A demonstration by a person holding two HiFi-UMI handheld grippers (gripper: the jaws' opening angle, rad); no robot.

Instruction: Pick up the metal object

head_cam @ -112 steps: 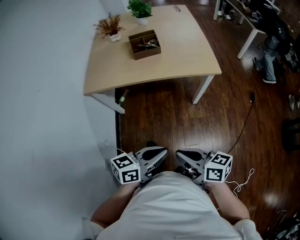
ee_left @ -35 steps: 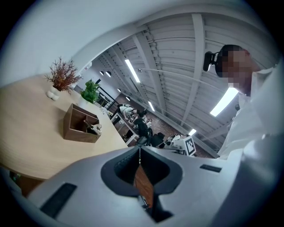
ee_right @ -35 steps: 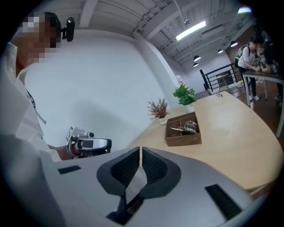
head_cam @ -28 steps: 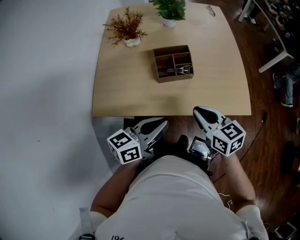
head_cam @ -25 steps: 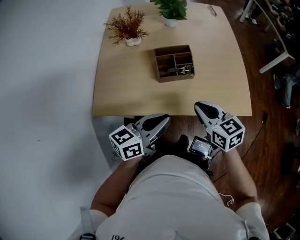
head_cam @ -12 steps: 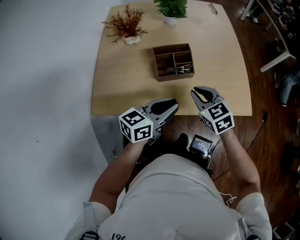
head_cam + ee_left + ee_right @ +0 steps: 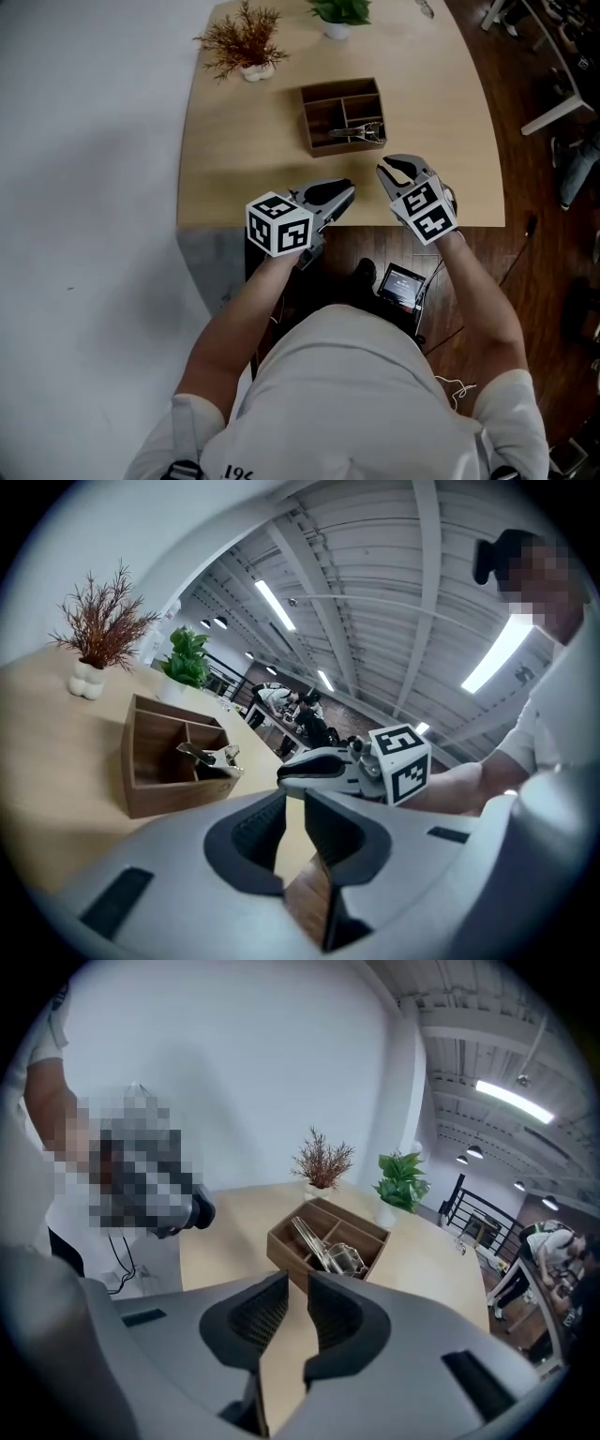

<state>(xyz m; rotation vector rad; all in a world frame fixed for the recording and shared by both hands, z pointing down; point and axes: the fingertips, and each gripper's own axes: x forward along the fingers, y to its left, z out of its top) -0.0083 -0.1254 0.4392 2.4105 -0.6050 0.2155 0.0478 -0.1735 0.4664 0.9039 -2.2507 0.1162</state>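
One metal object (image 7: pixel 357 132) lies left-to-right in one wooden box (image 7: pixel 325 149). The left gripper (image 7: pixel 347 191) and right gripper (image 7: pixel 384 170) are empty, jaws narrowly parted.

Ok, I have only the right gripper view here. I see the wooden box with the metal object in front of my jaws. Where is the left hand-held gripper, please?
Observer: In the head view the left hand-held gripper is over the near edge of the table. It is to the left of the right hand-held gripper and points toward it.
Operator: Does it hold something?
Observer: No. Its own view shows the jaws slightly apart, with nothing between them.
Operator: Which one is closer to the box?
Observer: The right one. Its tips are nearer the wooden box that holds the metal object. Neither touches the box.
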